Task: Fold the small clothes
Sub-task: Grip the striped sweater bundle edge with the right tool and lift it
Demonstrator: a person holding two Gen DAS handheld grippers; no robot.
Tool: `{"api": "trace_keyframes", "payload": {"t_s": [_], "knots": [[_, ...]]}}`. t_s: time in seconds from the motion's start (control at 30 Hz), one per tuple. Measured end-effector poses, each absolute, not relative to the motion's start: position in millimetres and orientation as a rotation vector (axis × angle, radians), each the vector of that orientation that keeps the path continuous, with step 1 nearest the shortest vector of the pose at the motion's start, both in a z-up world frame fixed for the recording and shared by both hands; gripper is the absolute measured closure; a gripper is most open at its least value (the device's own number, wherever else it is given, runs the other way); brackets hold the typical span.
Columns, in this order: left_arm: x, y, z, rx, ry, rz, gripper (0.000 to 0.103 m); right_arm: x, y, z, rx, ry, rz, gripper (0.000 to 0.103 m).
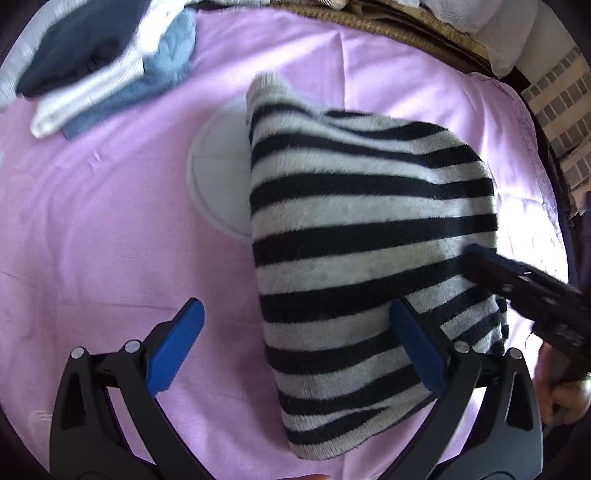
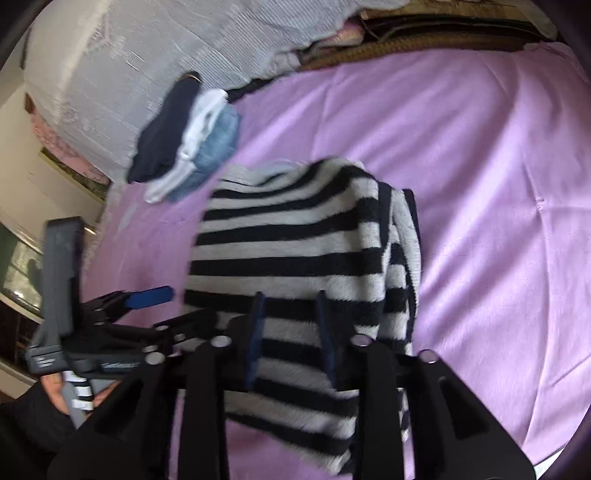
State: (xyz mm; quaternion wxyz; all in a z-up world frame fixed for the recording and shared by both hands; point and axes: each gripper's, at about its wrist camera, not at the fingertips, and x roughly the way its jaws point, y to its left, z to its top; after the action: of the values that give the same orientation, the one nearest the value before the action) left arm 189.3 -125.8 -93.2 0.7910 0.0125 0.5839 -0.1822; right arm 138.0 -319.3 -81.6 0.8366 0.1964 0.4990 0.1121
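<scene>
A black-and-white striped fuzzy garment [image 1: 365, 236] lies folded on the pink sheet [image 1: 110, 221]. My left gripper [image 1: 295, 343] is open, its right blue pad against the garment's near edge and its left pad over bare sheet. My right gripper [image 2: 291, 339] is shut on the striped garment [image 2: 295, 258], both fingers pinching its near edge; it also shows at the right of the left wrist view [image 1: 524, 284]. The left gripper shows in the right wrist view [image 2: 147, 297] at the garment's left side.
A stack of folded clothes, navy, white and light blue [image 1: 110, 62], lies at the far left of the sheet, also in the right wrist view [image 2: 188, 144]. A white round disc [image 1: 218, 177] sticks out from under the garment. A grey-white blanket [image 2: 129, 55] and a woven basket edge [image 1: 388, 22] lie beyond.
</scene>
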Motion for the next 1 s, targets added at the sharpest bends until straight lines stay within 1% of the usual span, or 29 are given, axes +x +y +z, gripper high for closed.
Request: {"api": "trace_keyframes", "payload": {"t_s": [0.13, 0.23, 0.27, 0.33, 0.37, 0.4, 0.47, 0.57, 0.63, 0.7, 0.8, 1.0], "knots": [[190.0, -113.3, -103.2, -0.088, 1.308, -0.421, 0.002, 134.4, -321.6, -81.5, 0.409, 1.041, 0.252, 0.076], [183.1, -106.5, -99.2, -0.102, 1.306, -0.429, 0.002, 122.5, -325.7, -70.2, 0.411, 1.021, 0.245, 0.073], [178.9, -104.1, -96.5, -0.091, 1.297, -0.431, 0.002, 118.0, -328.6, -65.8, 0.415, 1.009, 0.239, 0.071], [170.7, -98.6, -94.8, -0.077, 1.292, -0.439, 0.002, 108.0, -338.9, -58.6, 0.418, 0.99, 0.211, 0.065], [166.5, -95.0, -96.1, -0.078, 1.298, -0.441, 0.002, 104.5, -345.2, -57.7, 0.428, 0.986, 0.199, 0.06], [162.7, -91.1, -98.5, -0.087, 1.309, -0.444, 0.002, 101.0, -353.2, -59.4, 0.446, 0.988, 0.178, 0.051], [160.8, -87.5, -101.7, -0.116, 1.323, -0.457, 0.002, 97.2, -366.6, -63.7, 0.489, 0.998, 0.151, 0.04], [159.6, -86.5, -101.2, -0.129, 1.312, -0.474, 0.002, 95.4, -380.8, -71.0, 0.567, 1.022, 0.139, 0.039], [164.5, -93.0, -98.5, -0.119, 1.296, -0.487, 0.002, 97.5, -385.2, -74.1, 0.595, 1.025, 0.137, 0.033], [170.3, -99.7, -95.4, -0.11, 1.285, -0.502, 0.002, 102.5, -384.7, -74.7, 0.59, 1.025, 0.136, 0.024], [180.8, -115.2, -97.4, -0.088, 1.281, -0.519, 0.002, 113.8, -381.1, -78.2, 0.577, 1.027, 0.143, 0.022], [193.9, -125.8, -110.5, -0.102, 1.316, -0.539, 0.002, 134.6, -379.8, -94.2, 0.589, 1.064, 0.155, 0.022]]}}
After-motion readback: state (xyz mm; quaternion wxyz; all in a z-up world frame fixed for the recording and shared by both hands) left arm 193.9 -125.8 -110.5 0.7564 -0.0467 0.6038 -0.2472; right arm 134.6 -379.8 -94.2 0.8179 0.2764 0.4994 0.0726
